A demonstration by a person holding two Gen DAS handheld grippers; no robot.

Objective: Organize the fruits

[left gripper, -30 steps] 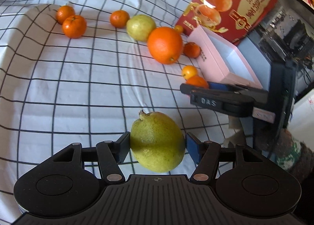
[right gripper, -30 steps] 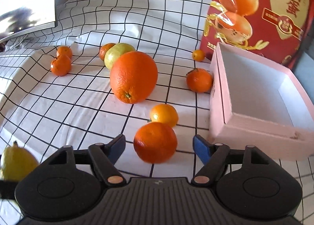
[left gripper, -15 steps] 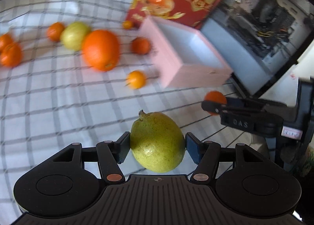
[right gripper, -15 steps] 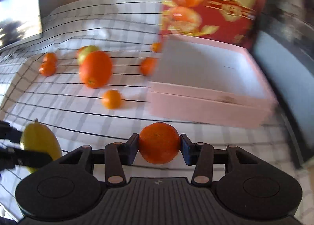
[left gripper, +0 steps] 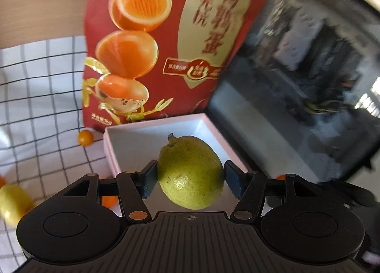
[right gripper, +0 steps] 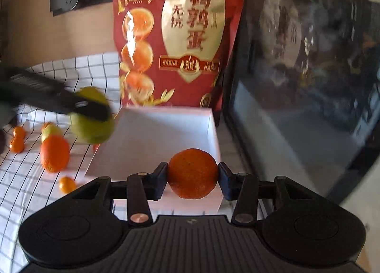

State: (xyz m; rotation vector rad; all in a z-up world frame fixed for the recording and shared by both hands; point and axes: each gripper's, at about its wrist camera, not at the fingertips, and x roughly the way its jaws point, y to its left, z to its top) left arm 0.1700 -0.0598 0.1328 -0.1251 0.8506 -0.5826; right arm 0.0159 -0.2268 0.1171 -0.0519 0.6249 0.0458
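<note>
Now, green speckled pear with short stem [left gripper: 190, 175] clamped between blue pads of left gripper [left gripper: 190, 179], held up over open pink-walled white-floored cardboard box [left gripper: 133, 139], stem pointing toward the box's far wall. Round orange mandarin [right gripper: 192, 173] pinched tight in right gripper [right gripper: 192, 177], hanging above the box's near wall [right gripper: 190, 204], toward its right corner. Nothing visible inside the box in either view.

From right wrist view: same green pear [right gripper: 92, 128] blurred, just beyond the box's left far corner, crossed by black finger of left gripper [right gripper: 92, 109]. Left of the box on white cloth with black grid lines [right gripper: 23, 189]: large orange [right gripper: 55, 153] nearest, yellow-green pear [right gripper: 51, 130] just behind it, small kumquat-like orange fruit [right gripper: 67, 184] off the box's near left corner, two small mandarins [right gripper: 17, 139] touching each other, farthest from the box.

Standing directly behind the box, touching or nearly touching its far wall: tall red foil pouch with gold oval and egg pictures [right gripper: 175, 42]. Right of the box: dark glossy reflective panel [right gripper: 308, 82].

From left wrist view: tiny orange fruit [left gripper: 85, 138] just left of the box's far left corner, at the foot of the pouch.
</note>
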